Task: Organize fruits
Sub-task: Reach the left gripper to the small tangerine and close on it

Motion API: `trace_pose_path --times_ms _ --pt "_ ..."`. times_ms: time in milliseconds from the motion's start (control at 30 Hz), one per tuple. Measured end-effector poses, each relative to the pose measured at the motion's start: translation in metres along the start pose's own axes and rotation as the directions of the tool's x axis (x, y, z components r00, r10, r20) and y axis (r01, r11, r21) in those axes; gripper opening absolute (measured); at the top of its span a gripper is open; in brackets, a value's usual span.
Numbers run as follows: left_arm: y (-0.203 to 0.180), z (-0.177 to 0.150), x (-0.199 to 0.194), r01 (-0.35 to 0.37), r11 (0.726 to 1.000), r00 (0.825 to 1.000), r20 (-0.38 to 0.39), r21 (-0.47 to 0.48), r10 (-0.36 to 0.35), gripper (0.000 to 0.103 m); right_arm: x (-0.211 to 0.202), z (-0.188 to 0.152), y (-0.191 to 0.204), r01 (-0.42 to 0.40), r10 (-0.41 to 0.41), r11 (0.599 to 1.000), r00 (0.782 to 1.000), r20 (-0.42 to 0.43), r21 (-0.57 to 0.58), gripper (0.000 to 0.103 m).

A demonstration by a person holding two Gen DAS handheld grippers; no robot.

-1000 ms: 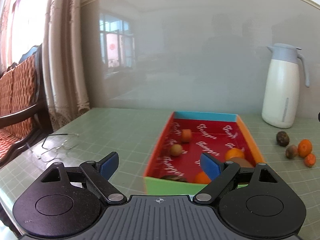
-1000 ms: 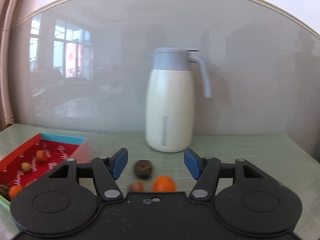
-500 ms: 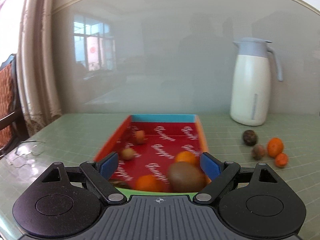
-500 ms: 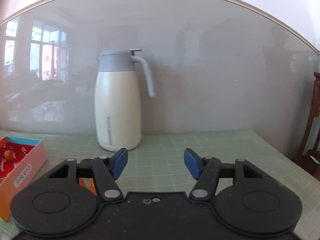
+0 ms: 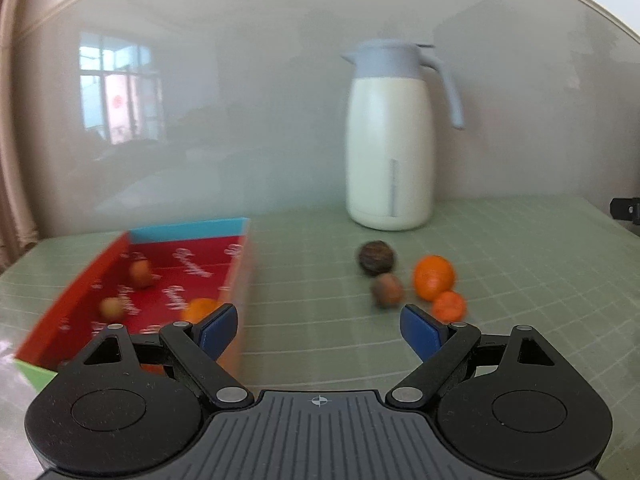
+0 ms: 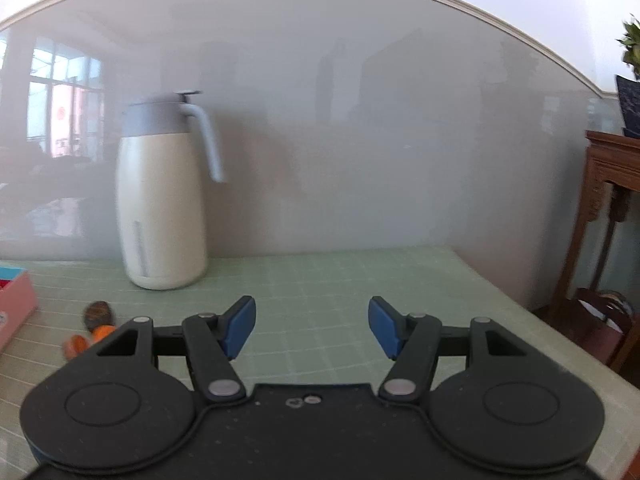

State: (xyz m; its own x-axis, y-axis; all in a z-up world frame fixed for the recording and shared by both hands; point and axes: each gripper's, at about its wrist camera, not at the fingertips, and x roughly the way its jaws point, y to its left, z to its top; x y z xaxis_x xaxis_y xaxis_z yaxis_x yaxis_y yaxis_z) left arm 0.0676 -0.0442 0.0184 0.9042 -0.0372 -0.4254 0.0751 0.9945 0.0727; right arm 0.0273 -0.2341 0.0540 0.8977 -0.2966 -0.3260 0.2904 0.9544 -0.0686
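Now our left gripper [image 5: 319,328] is spread wide and empty. The loose fruits [image 5: 412,280] lie on the green table [image 5: 520,264], ahead and a little to its right, beside the red box [image 5: 244,264]. Our right gripper [image 6: 311,326], half spread and empty, points past them; they lie at its far left, so the left one seems better placed.

1. Green tablecloth [image 5: 520,248], pale grid lines across it.
2. Box [image 5: 80,280] at left: red floor with white script, orange side walls, blue far wall, green near corner.
3. Cream jug [image 5: 390,152], grey-blue lid and handle.
4. Loose fruit: dark brown [image 5: 376,258], lighter brown [image 5: 386,289], two orange [image 5: 434,277].
5. Blue pads [image 5: 218,328], black gripper bodies.
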Motion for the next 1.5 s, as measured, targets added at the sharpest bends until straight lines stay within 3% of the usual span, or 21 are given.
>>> trace_pose_path --times_ms 333,933,1067,1333,1500 --pt "-0.043 -0.001 0.018 0.069 0.997 0.997 -0.031 0.030 -0.068 0.088 0.006 -0.012 -0.063 0.128 -0.126 0.991 0.991 -0.033 0.050 0.061" --pt "-0.089 0.003 0.049 0.095 0.995 0.993 -0.069 0.026 -0.093 0.087 0.007 -0.026 -0.106 0.213 -0.208 0.974 0.976 -0.064 0.080 0.061" --pt "-0.096 0.003 0.058 0.096 0.995 0.991 -0.095 0.024 -0.093 0.070 0.007 -0.030 -0.118 0.235 -0.228 0.967 0.971 -0.077 0.101 0.061" --pt "-0.093 0.006 0.075 0.082 0.996 0.985 -0.148 -0.032 -0.085 0.068 0.009 -0.031 -0.119 0.231 -0.224 0.968 0.971 -0.084 0.096 0.061" --pt "-0.098 0.007 0.083 0.090 0.996 0.981 -0.173 -0.012 -0.091 0.033 0.010 -0.030 -0.116 0.225 -0.218 0.970 0.973 -0.081 0.088 0.061"
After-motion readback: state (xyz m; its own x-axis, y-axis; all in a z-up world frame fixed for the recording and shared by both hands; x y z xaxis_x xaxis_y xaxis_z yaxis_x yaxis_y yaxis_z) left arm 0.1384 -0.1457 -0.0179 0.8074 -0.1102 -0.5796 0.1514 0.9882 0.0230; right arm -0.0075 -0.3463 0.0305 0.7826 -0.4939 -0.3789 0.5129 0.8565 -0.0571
